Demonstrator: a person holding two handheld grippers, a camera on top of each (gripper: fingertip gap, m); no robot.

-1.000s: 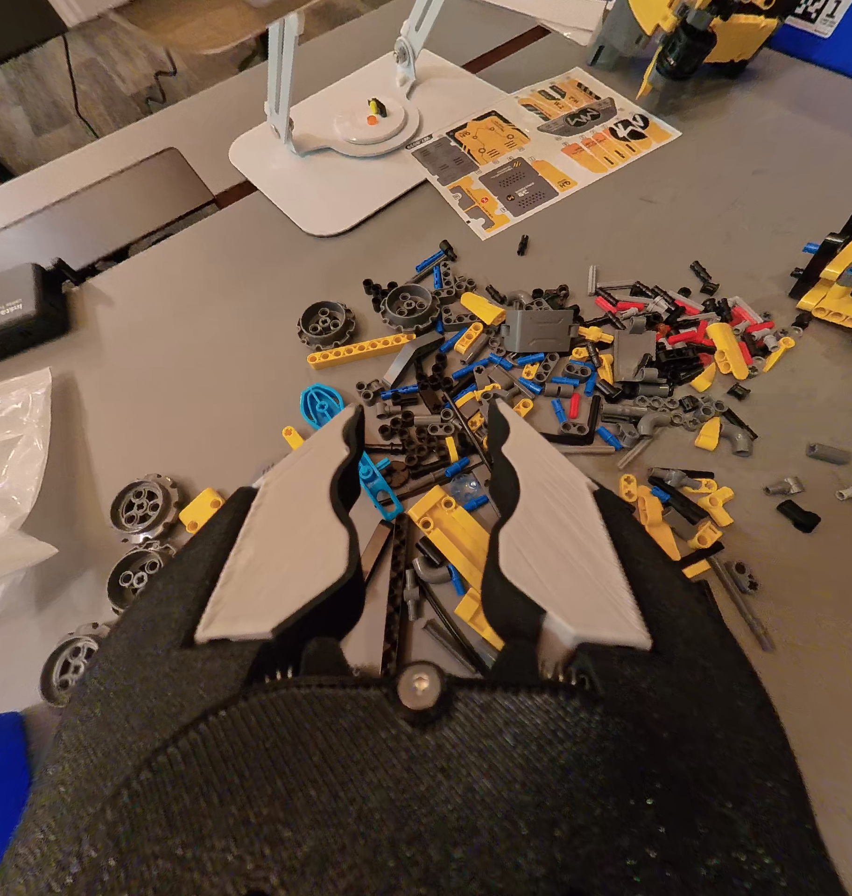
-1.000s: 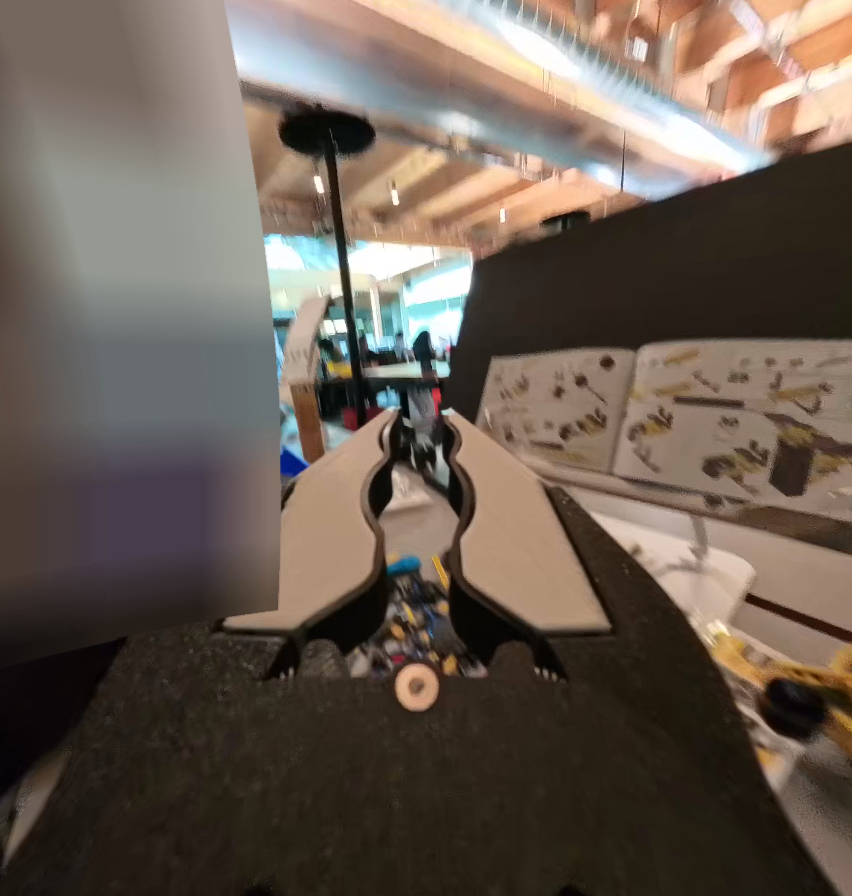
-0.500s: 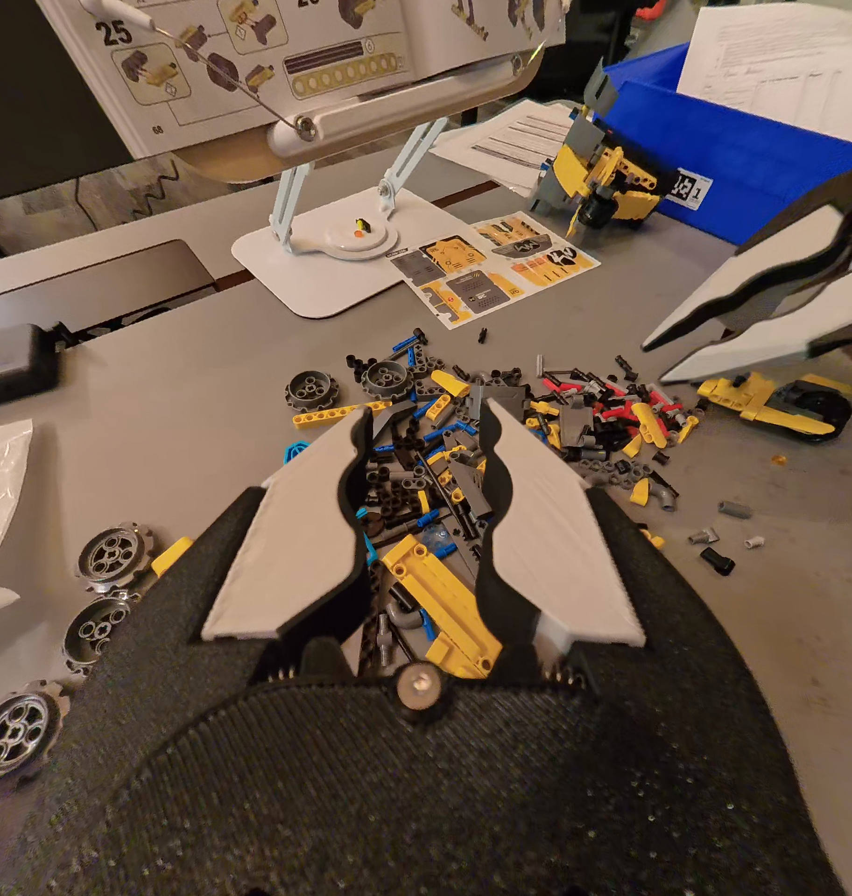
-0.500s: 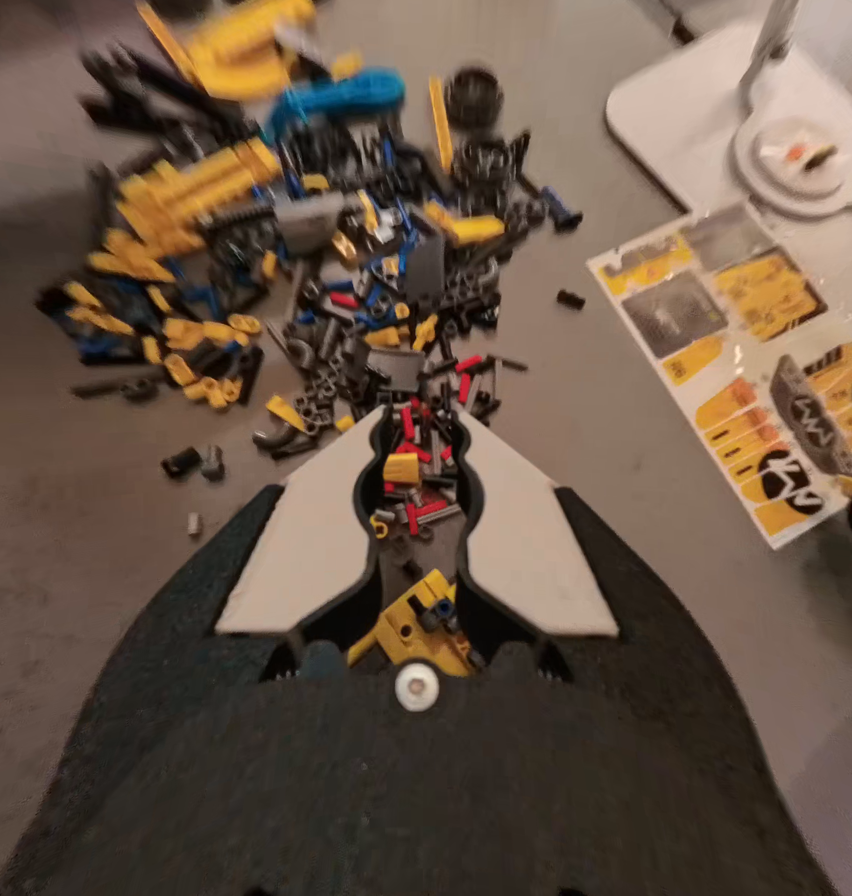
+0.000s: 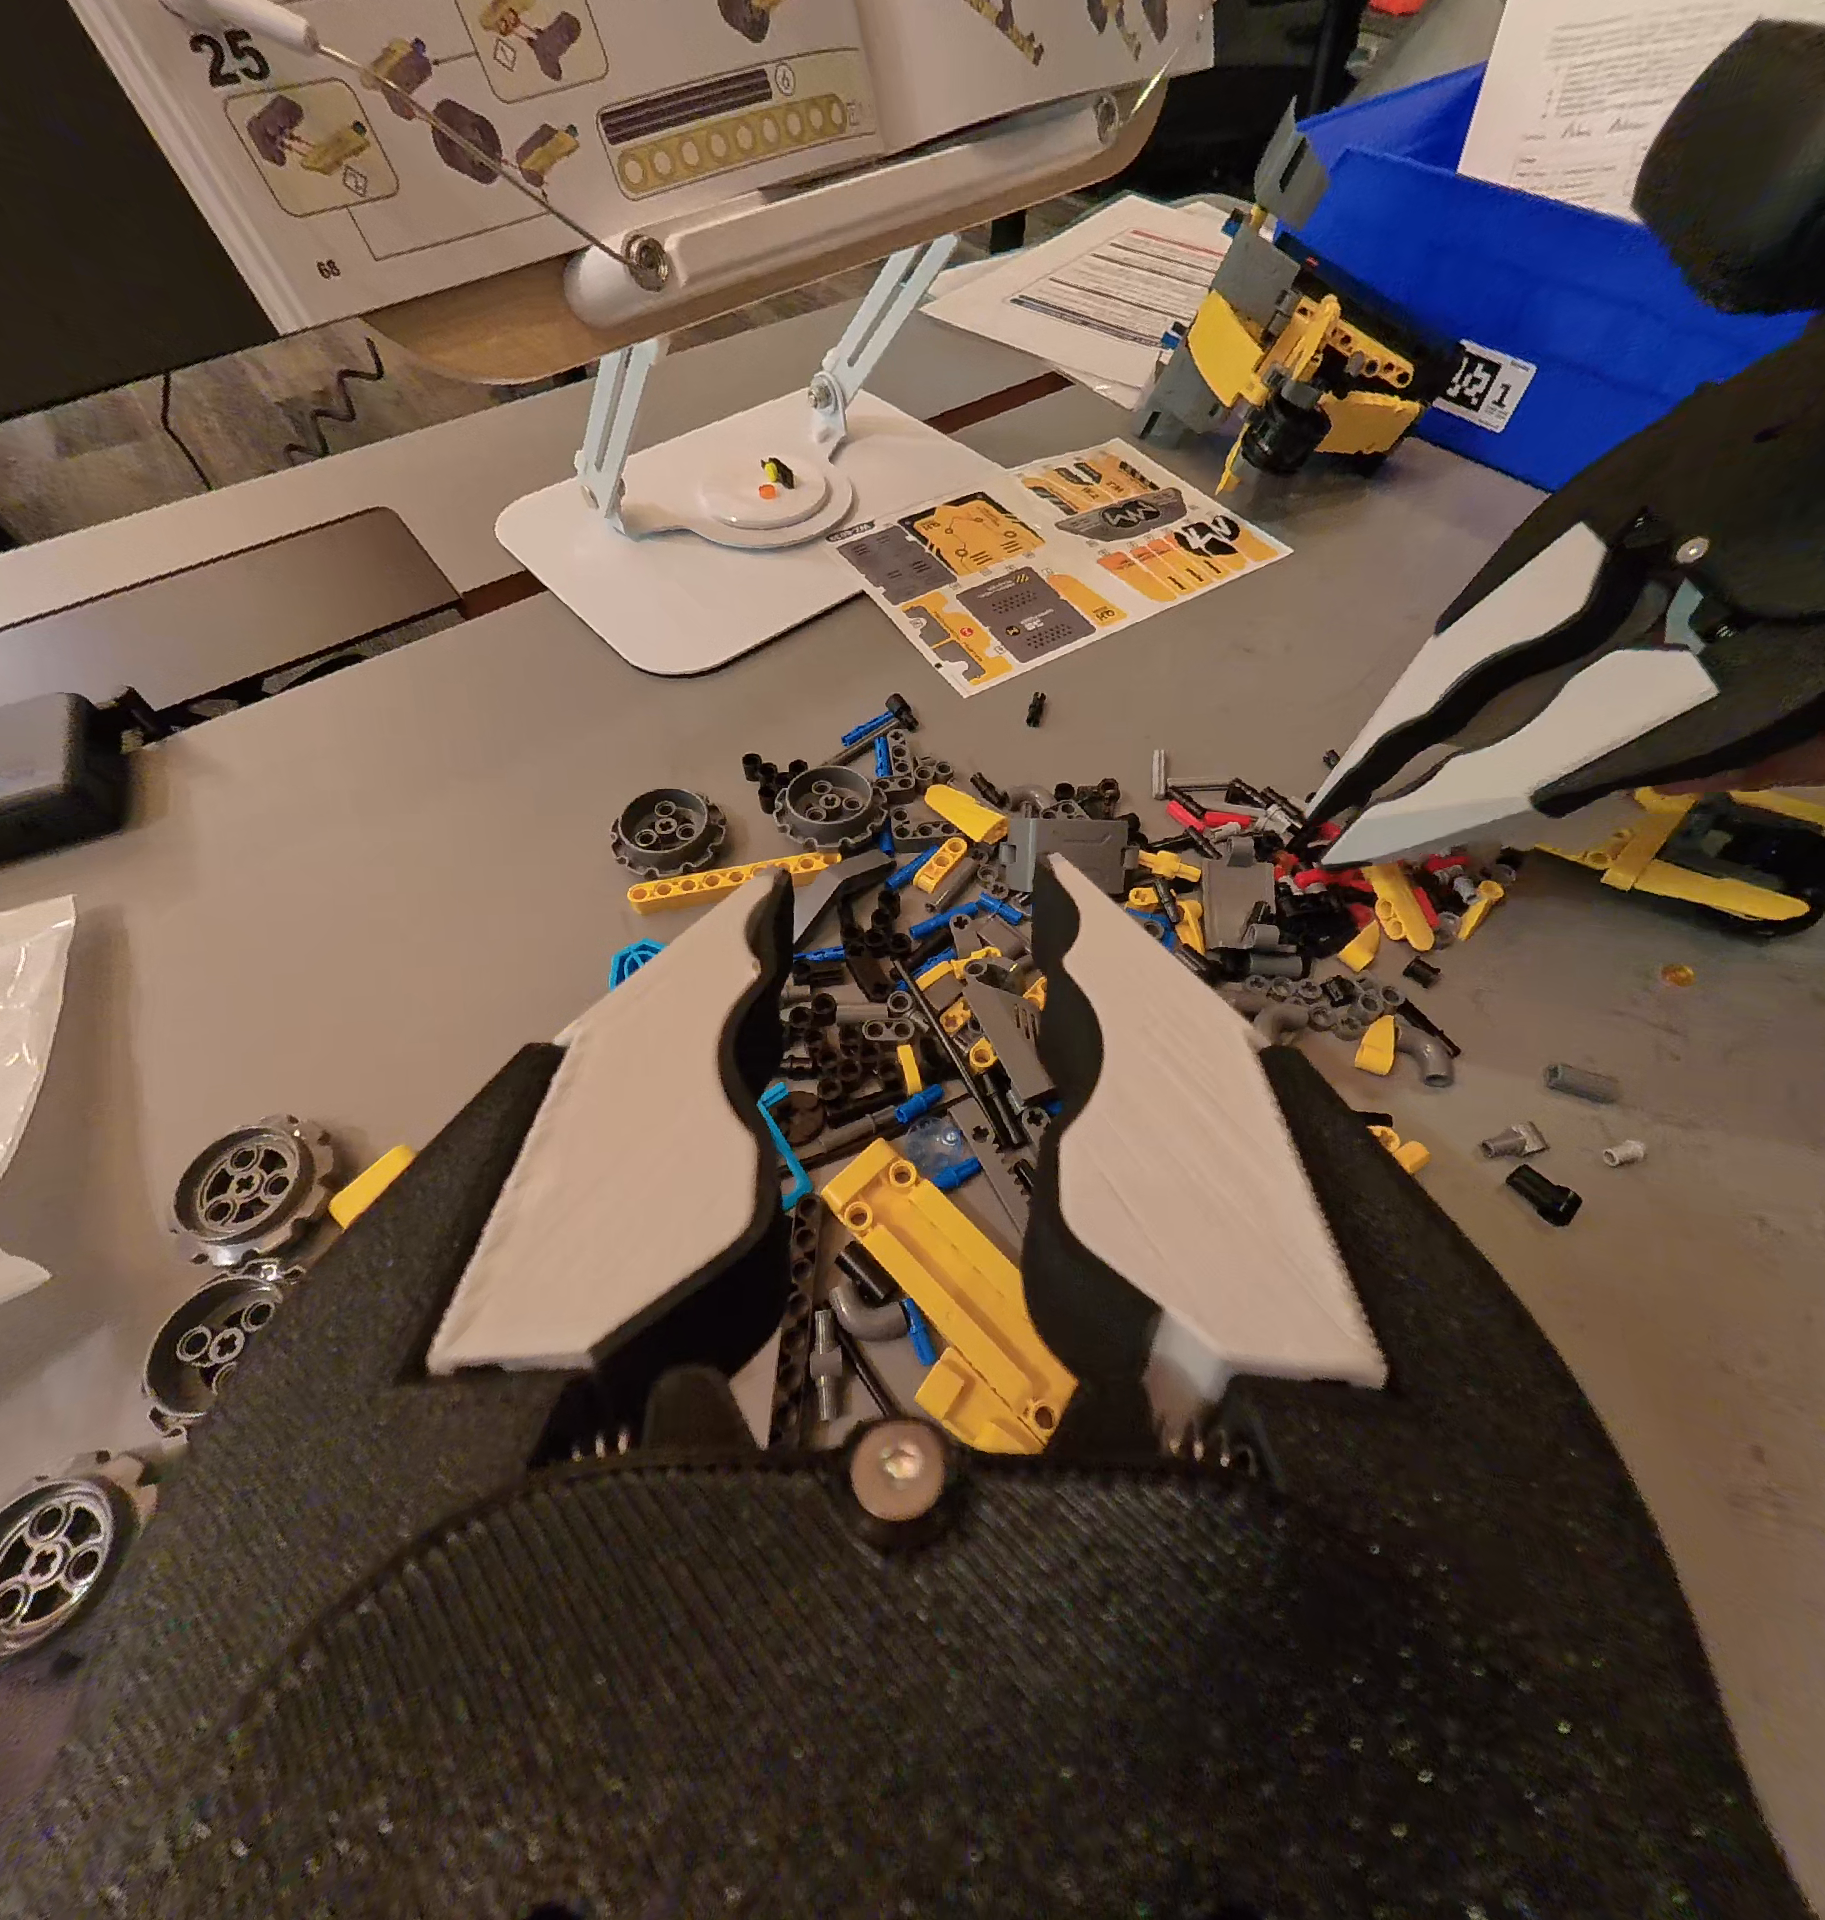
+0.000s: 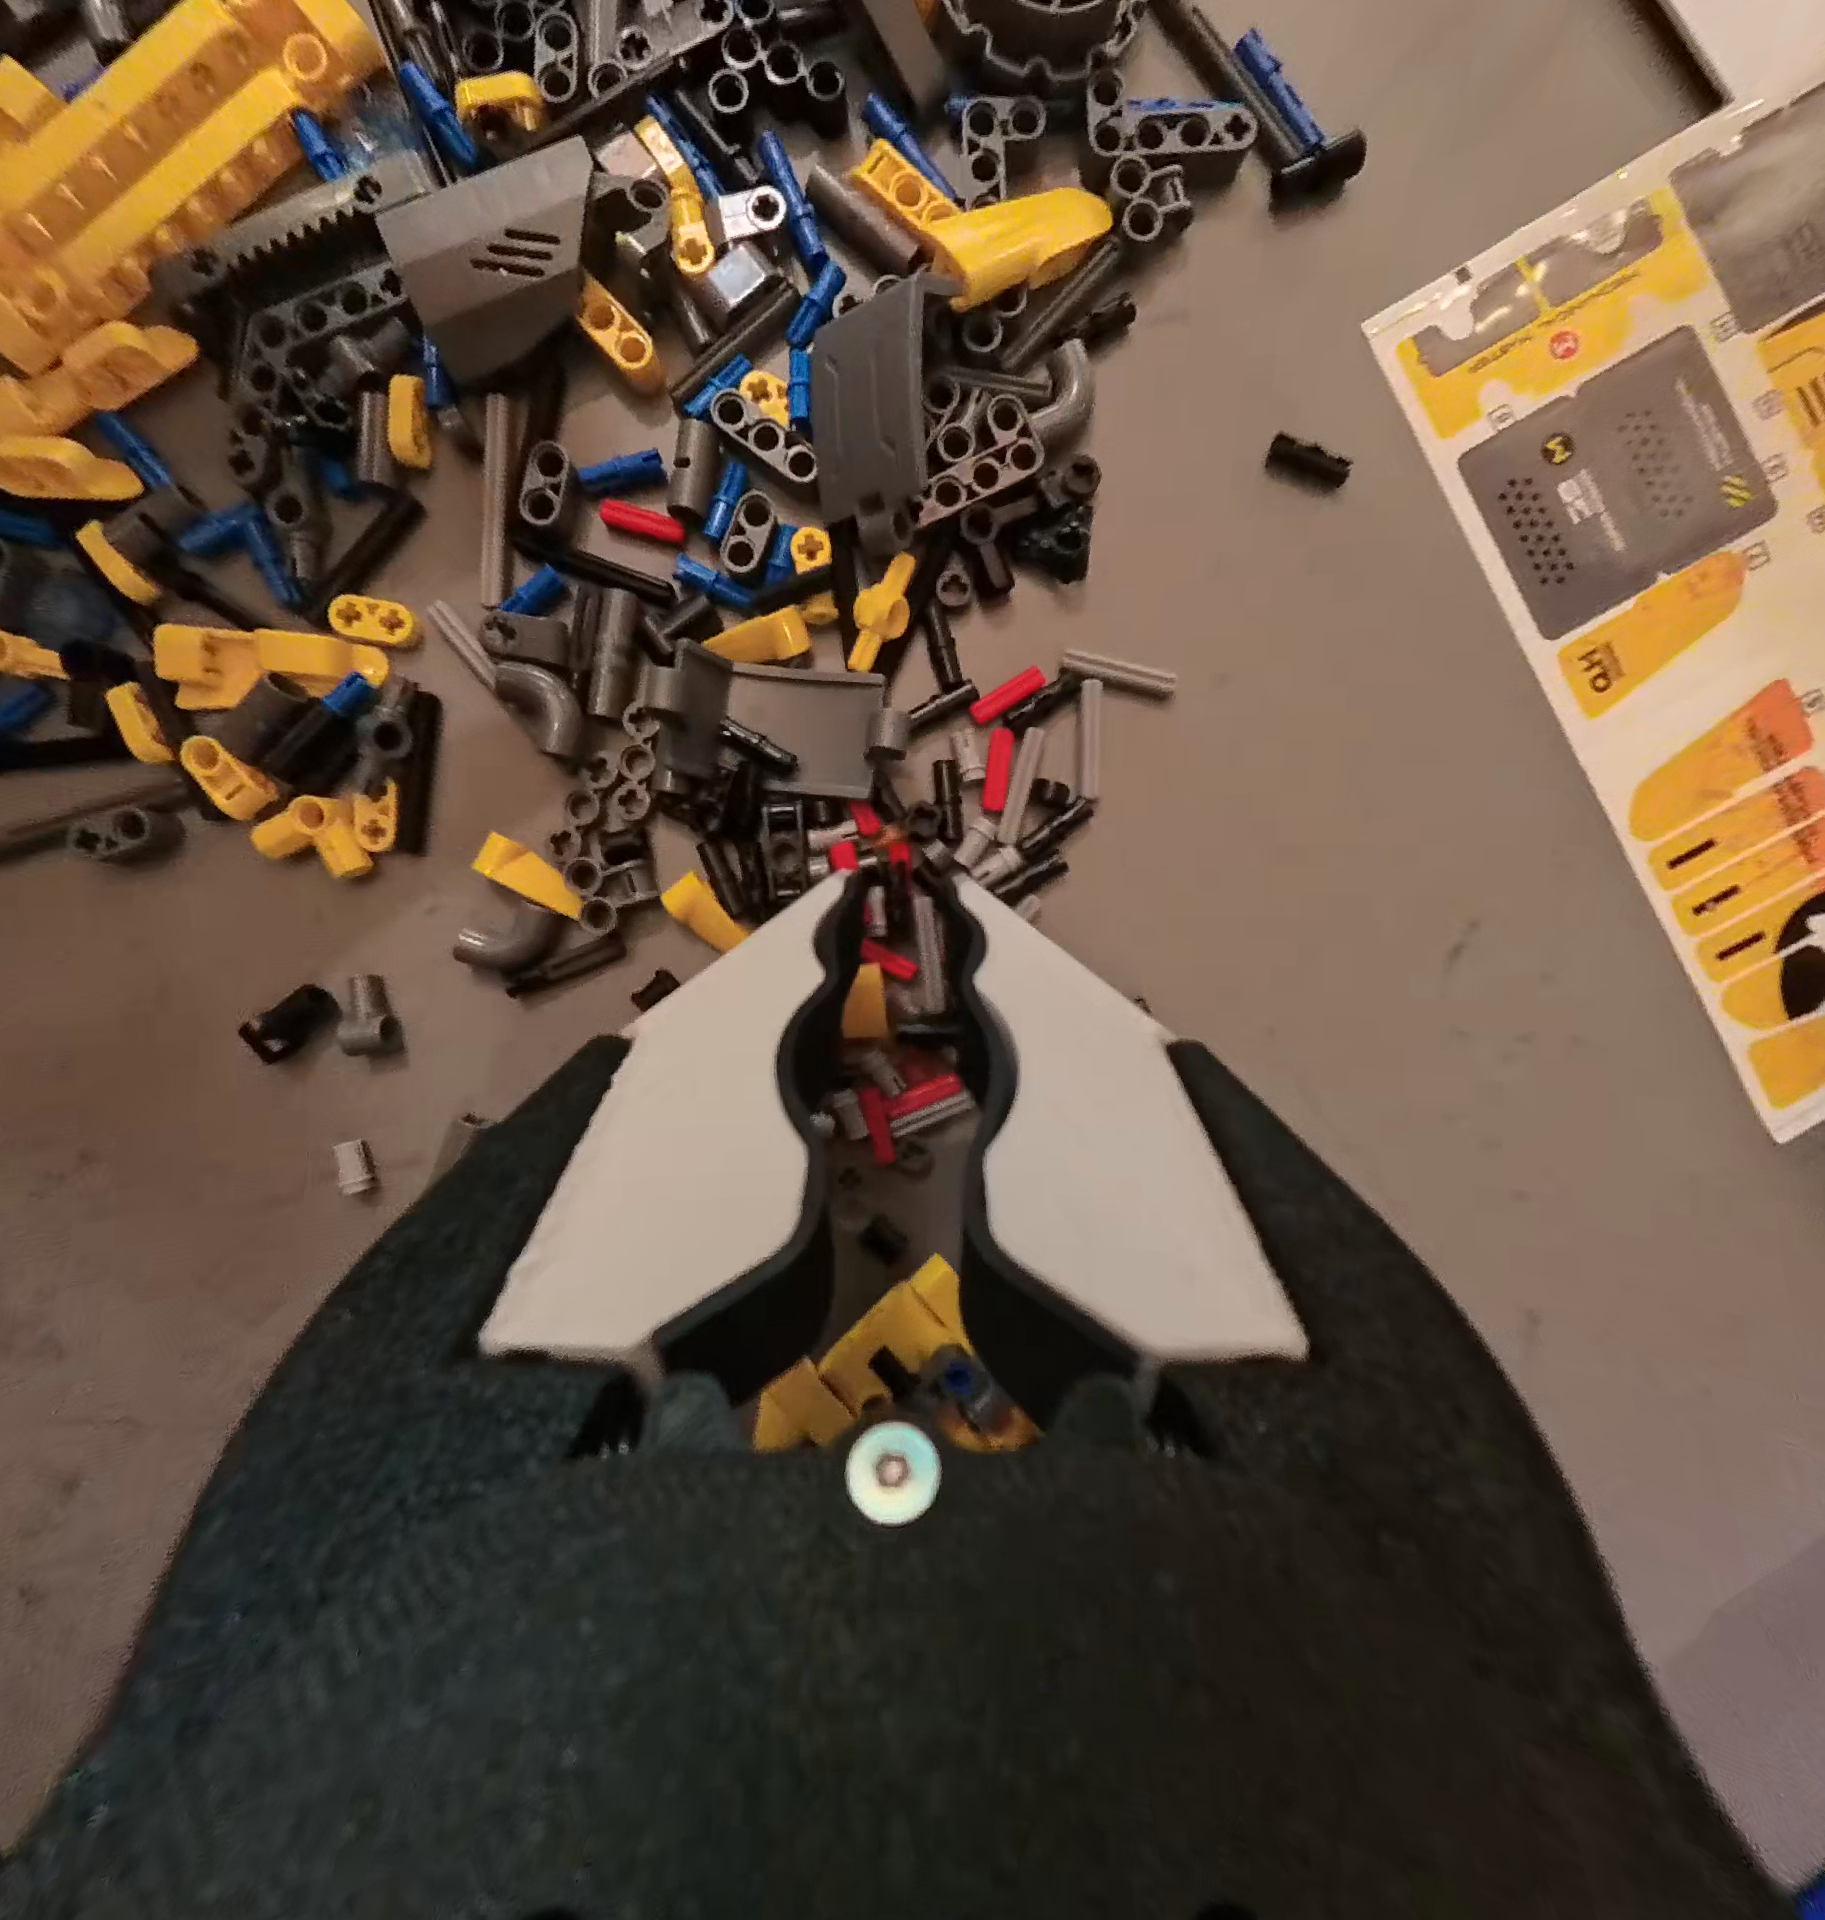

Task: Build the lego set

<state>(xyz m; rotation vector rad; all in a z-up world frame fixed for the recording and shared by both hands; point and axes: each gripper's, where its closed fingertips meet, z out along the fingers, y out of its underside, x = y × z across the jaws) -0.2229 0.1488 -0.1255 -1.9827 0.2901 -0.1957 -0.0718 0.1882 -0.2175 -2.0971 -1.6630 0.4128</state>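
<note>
A pile of small building-set pieces (image 5: 1033, 862) in yellow, black, grey, blue and red lies on the grey table (image 5: 368, 883). My left gripper (image 5: 913, 894) is open and empty and hovers above the near left part of the pile, over a long yellow beam (image 5: 939, 1268). My right gripper (image 6: 900, 883) also shows at the right of the left wrist view (image 5: 1321, 840). Its jaws are a narrow gap apart. Its tips are down among red pins (image 6: 1001, 691) and black pins at the pile's right edge. I cannot tell whether it grips a pin.
A sticker sheet (image 5: 1053, 561) lies beyond the pile, also in the right wrist view (image 6: 1666, 623). A white stand (image 5: 679, 582) holds an open instruction booklet (image 5: 575, 104). Grey wheels (image 5: 243, 1184) lie at the left. A half-built yellow model (image 5: 1292, 353) and a blue bin (image 5: 1510, 260) stand at the back right. My hands' fingertips stand some 20 cm from each other.
My right gripper swung from pointing up into the room down to the pile, dropped its tips among the red pins, and its jaws narrowed. My left gripper pulled back and tilted up.
</note>
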